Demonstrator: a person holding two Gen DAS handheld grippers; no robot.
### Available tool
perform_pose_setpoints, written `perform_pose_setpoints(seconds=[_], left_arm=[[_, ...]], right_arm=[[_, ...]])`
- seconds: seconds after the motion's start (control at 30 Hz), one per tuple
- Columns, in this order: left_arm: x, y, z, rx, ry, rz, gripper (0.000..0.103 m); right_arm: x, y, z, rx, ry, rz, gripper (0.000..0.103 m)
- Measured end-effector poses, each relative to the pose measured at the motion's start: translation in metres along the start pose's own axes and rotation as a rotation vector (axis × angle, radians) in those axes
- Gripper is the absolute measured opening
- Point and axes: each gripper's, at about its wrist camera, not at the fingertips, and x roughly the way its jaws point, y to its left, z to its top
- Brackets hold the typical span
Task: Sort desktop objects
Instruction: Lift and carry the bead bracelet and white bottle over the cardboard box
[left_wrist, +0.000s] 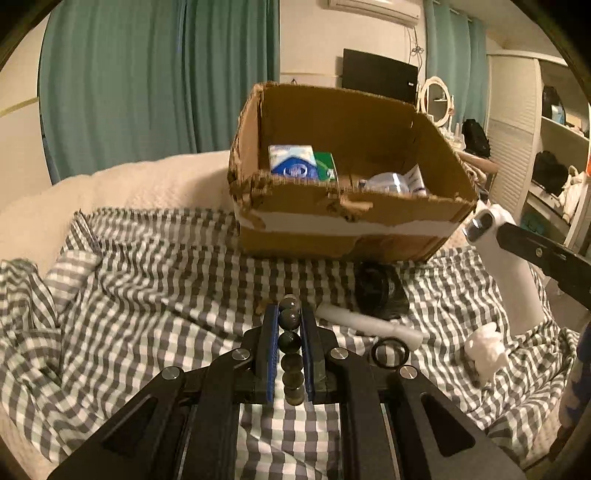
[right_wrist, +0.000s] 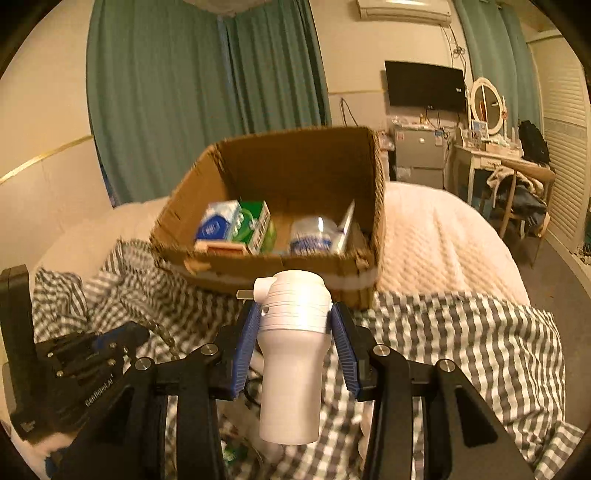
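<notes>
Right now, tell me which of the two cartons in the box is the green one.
In the cardboard box, the green carton is the right-hand one of the pair, leaning against the blue-and-white carton on its left.

One cardboard box (left_wrist: 343, 225) is seen on one checked cloth (left_wrist: 147, 280). Inside the box, two cartons (left_wrist: 293, 162) and one clear bottle (left_wrist: 388, 182) are counted; before it, one bead string (left_wrist: 290, 347) and one black ring (left_wrist: 389, 352).
</notes>
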Motion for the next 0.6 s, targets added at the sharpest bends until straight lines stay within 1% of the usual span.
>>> perform_pose_setpoints(seconds=[0.1, 0.17, 0.27, 0.43, 0.6], left_arm=[[-0.004, 0.001, 0.009, -0.007, -0.018, -0.001, 0.011], [-0.005, 0.001, 0.015, -0.009, -0.025, 0.008, 0.011], [-0.006, 0.002, 0.024, -0.022, -0.051, -0.004, 0.011], [-0.008, -0.004, 0.041, 0.016, -0.096, 0.004, 0.011], [-0.004, -0.003, 0.059, 0.010, -0.118, -0.007, 0.011]], right_arm=[[0.002, 0.006, 0.005, -0.011, -0.020, 0.012, 0.040], [0.008, 0.010, 0.008, -0.017, -0.019, 0.023, 0.040], [0.013, 0.014, 0.012, -0.027, -0.027, 0.036, 0.040], [0.018, 0.022, 0.022, -0.056, -0.055, 0.049, 0.040], [0.025, 0.018, 0.034, -0.055, -0.079, 0.055, 0.040]])
